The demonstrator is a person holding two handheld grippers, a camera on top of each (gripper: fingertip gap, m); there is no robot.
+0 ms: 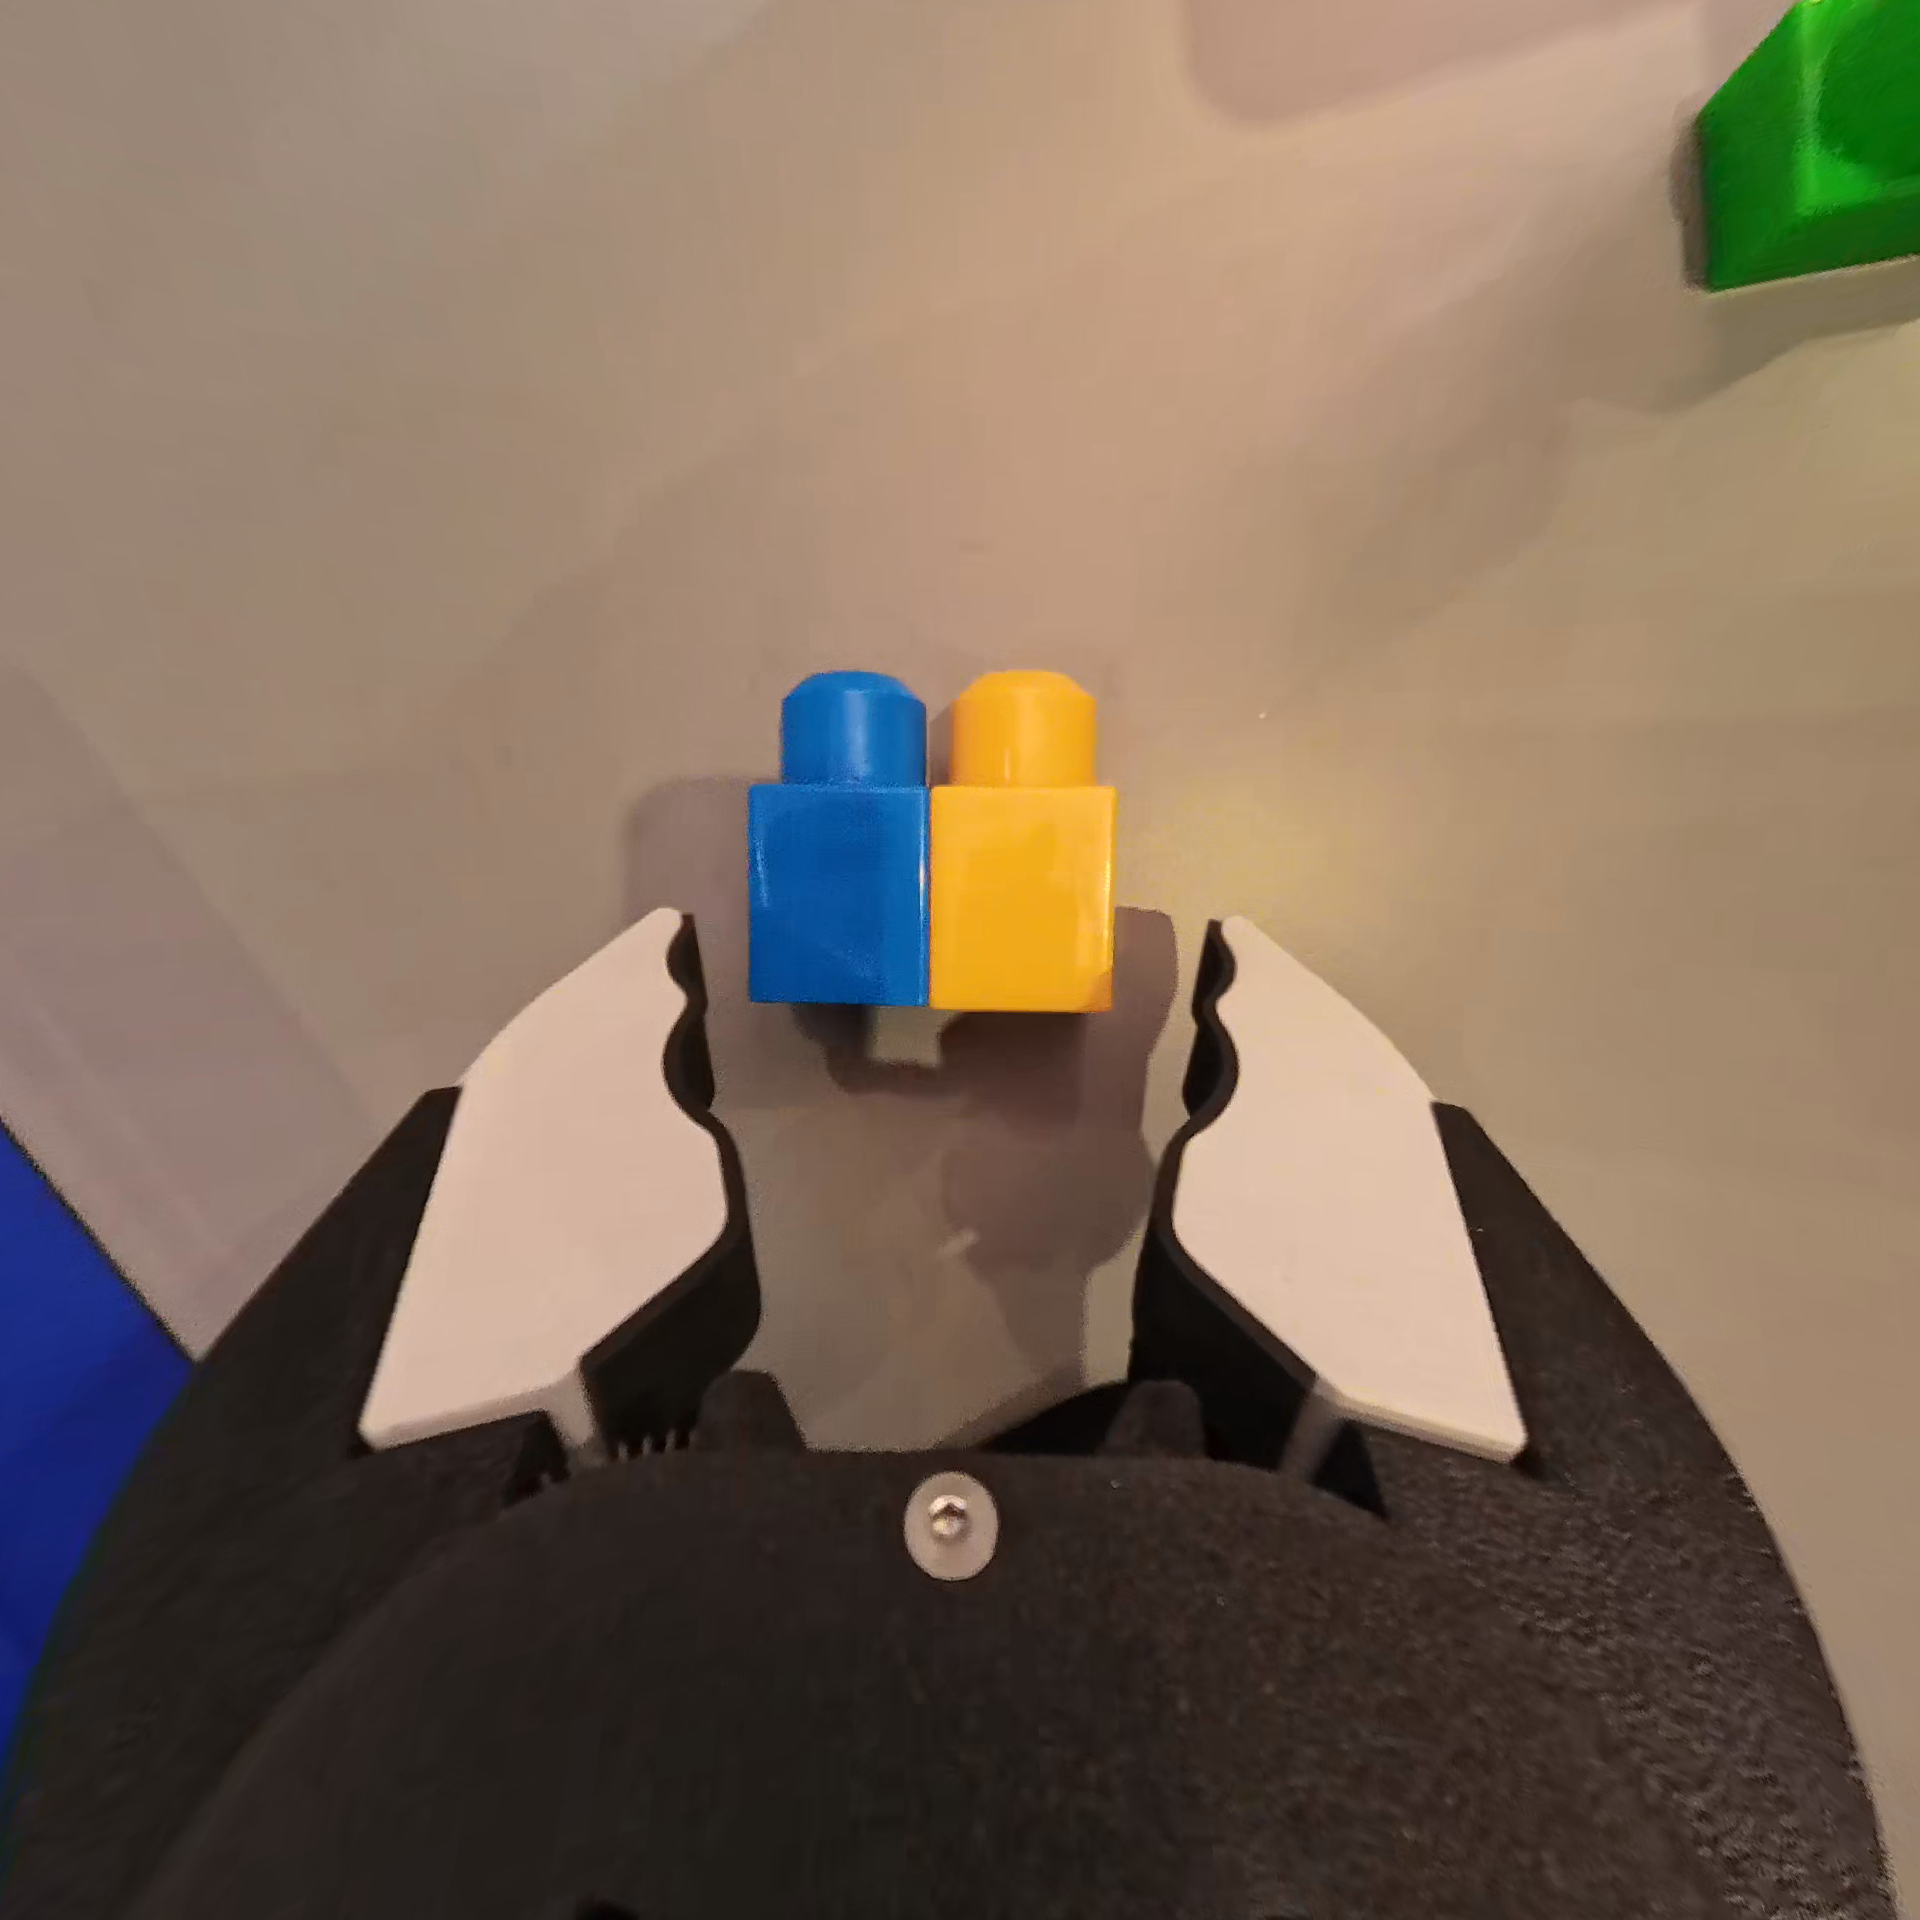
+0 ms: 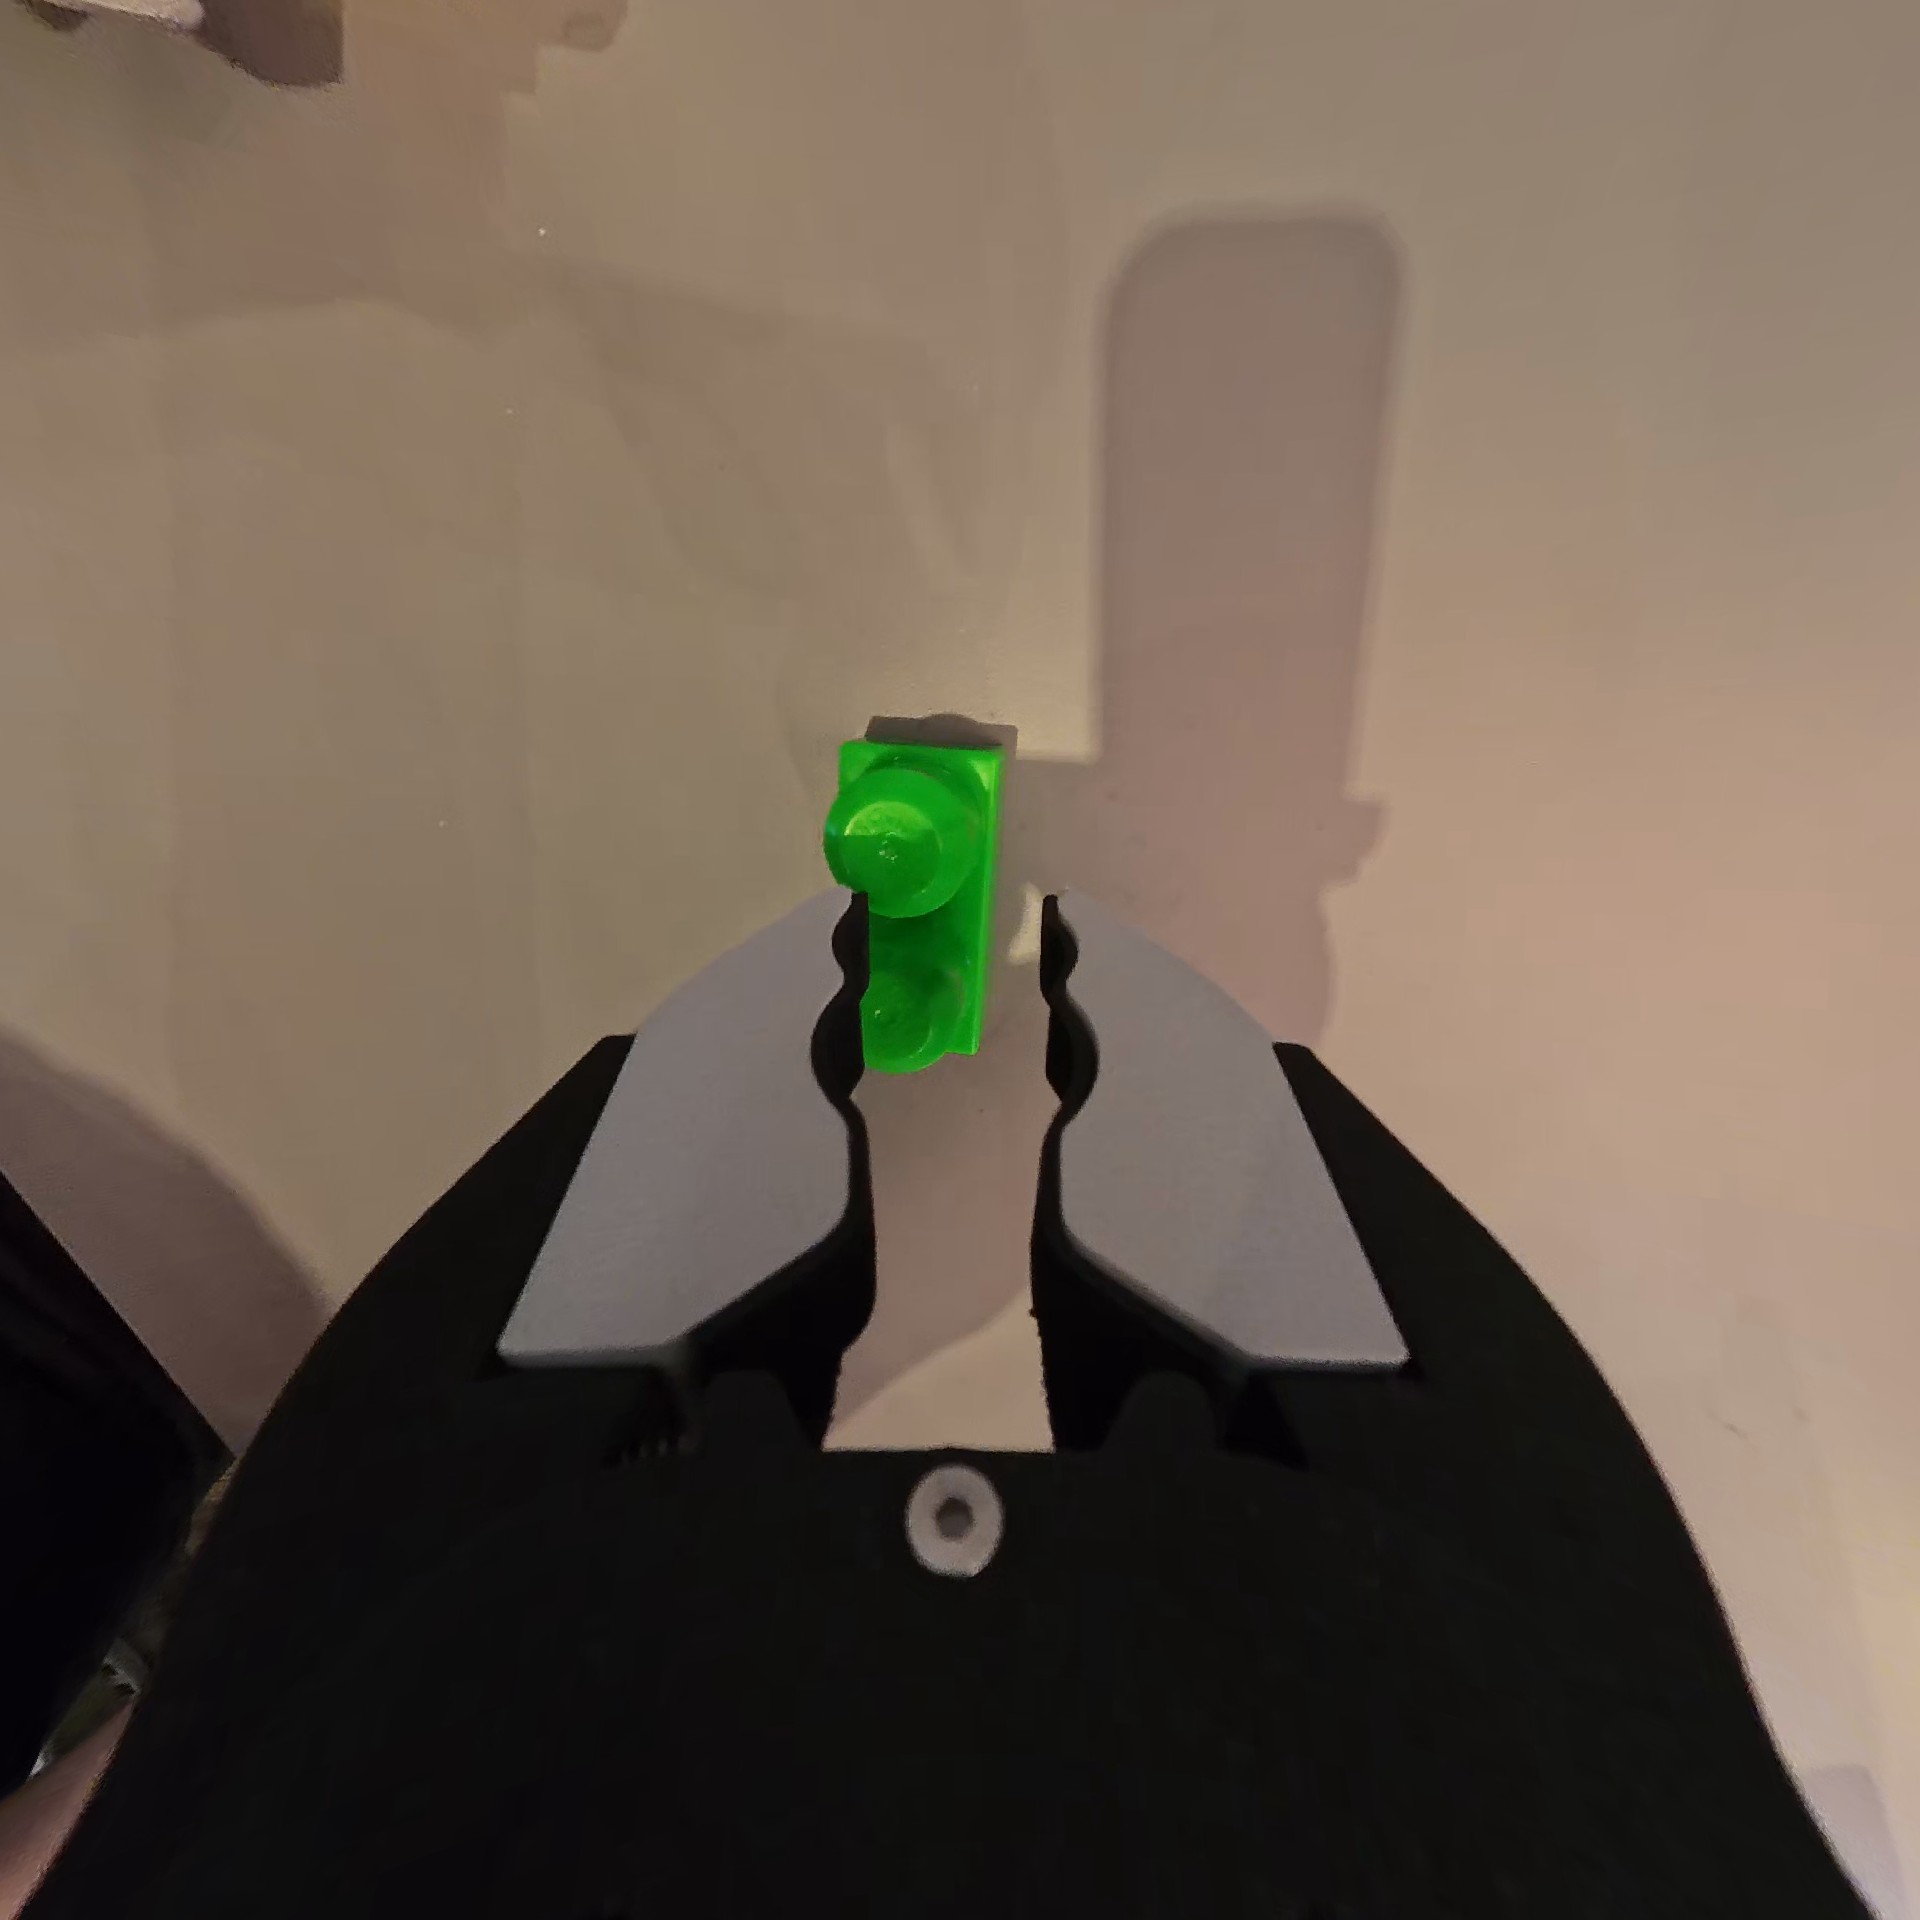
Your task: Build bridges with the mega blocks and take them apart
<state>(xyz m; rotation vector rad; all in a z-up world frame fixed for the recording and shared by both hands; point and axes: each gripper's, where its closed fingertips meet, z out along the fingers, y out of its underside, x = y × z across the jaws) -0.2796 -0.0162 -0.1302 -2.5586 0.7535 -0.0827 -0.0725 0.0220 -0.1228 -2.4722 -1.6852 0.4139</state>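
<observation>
Beige table carries the blue block (image 1: 837, 894) touching the yellow block (image 1: 1022, 896) just ahead of the left gripper (image 1: 948, 961), jaws spread, while the right gripper (image 2: 951, 940), jaws spread, straddles the green block (image 2: 928, 914), whose long axis runs along the jaws.

I see bare worktop (image 1: 416, 468) all round the touching blue block (image 1: 837, 894) and yellow block (image 1: 1023, 899); my right fingers (image 2: 727, 1122) flank the green block (image 2: 925, 904).
</observation>
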